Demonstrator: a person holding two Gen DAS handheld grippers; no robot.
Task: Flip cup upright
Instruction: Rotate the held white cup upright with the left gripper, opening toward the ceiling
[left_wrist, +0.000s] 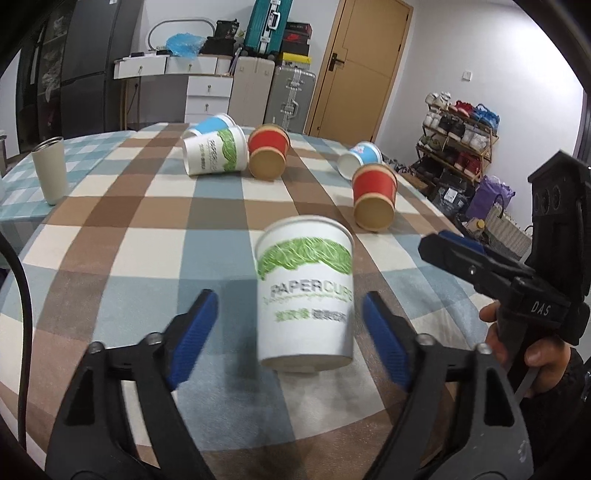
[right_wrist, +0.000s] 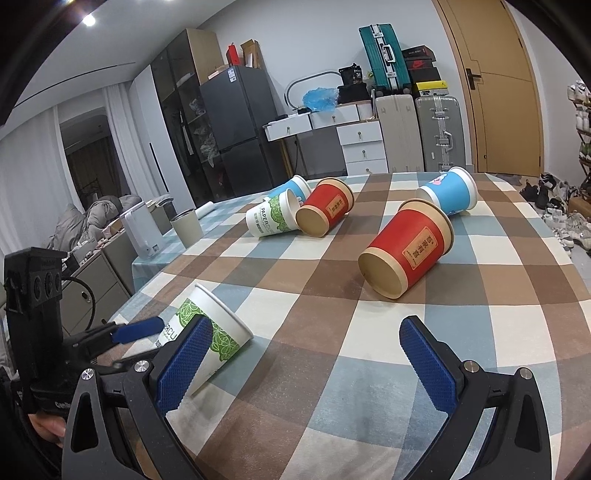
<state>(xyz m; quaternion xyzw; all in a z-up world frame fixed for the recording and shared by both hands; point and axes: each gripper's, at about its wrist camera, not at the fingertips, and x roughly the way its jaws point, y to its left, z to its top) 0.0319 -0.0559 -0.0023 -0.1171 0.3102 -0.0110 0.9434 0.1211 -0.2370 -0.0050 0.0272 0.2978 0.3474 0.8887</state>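
Observation:
A white paper cup with green print (left_wrist: 306, 295) stands mouth up between the open fingers of my left gripper (left_wrist: 290, 336); neither pad touches it. It looks blurred and tilted. In the right wrist view the same cup (right_wrist: 210, 332) leans at the left, partly behind my right gripper's left finger. My right gripper (right_wrist: 306, 358) is open and empty over the checked tablecloth. Several other cups lie on their sides: a near red one (right_wrist: 406, 247), a blue one (right_wrist: 448, 195), and a far red (right_wrist: 325, 210), white-green (right_wrist: 271, 218) and blue one (right_wrist: 291, 186).
A beige steel tumbler (left_wrist: 50, 170) stands upright at the table's left edge. The right gripper's body (left_wrist: 517, 273) and hand are close at the cup's right. Suitcases, drawers and a shoe rack stand beyond the table (right_wrist: 332, 280).

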